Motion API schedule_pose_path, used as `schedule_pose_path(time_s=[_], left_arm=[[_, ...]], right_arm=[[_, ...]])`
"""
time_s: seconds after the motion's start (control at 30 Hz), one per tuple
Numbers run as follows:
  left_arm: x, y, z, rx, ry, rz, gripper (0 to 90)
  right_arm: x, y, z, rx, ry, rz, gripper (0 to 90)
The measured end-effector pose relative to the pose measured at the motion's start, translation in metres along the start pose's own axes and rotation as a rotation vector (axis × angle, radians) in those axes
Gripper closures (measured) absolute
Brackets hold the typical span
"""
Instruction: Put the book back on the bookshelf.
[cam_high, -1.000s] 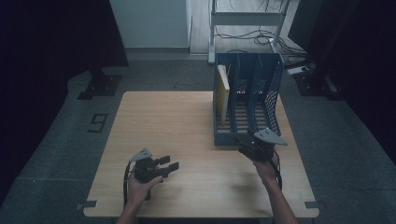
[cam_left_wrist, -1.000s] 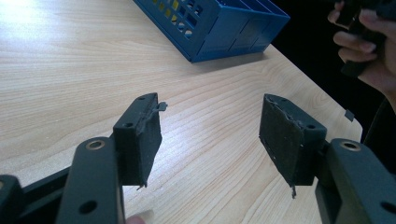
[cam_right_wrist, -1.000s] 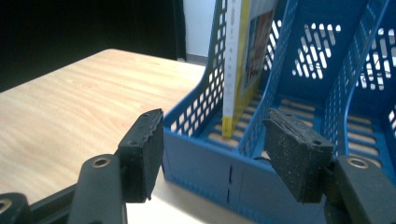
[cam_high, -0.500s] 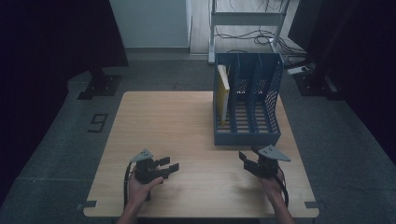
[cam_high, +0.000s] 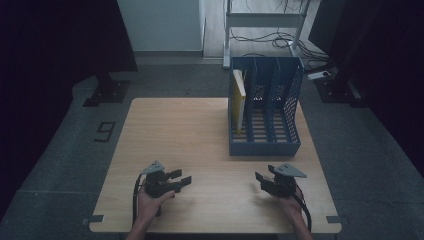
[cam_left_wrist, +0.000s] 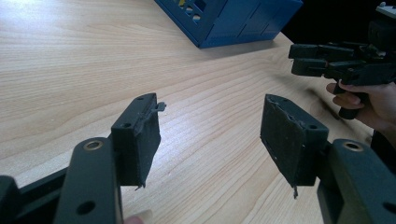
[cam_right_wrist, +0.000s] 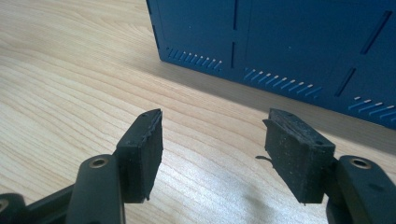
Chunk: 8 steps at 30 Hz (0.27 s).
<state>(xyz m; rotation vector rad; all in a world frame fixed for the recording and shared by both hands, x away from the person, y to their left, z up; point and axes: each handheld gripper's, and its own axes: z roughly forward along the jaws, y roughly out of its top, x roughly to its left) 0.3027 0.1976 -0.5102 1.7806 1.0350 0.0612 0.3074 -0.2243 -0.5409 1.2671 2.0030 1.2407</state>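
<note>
While both tongs, left gripper (cam_high: 183, 179) and right gripper (cam_high: 261, 178), rest spread and empty, keep them low before the blue plastic file rack (cam_high: 265, 145) ahead.

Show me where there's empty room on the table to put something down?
The wide bare wood left of the blue file rack is free, back to the table edge. The strip between the left tool and the right tool is bare too. The back right corner is crowded: the rack stands there, a yellow folder in its left slot.
</note>
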Motion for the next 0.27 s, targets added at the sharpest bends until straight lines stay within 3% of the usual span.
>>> schedule_pose_path(time_s=[0.27], left_arm=[[0.0028,0.0002,-0.0007,-0.001,0.005,-0.006,37.3]], right_arm=[[-0.0014,0.0000,0.0006,0.003,0.000,-0.001,35.8]])
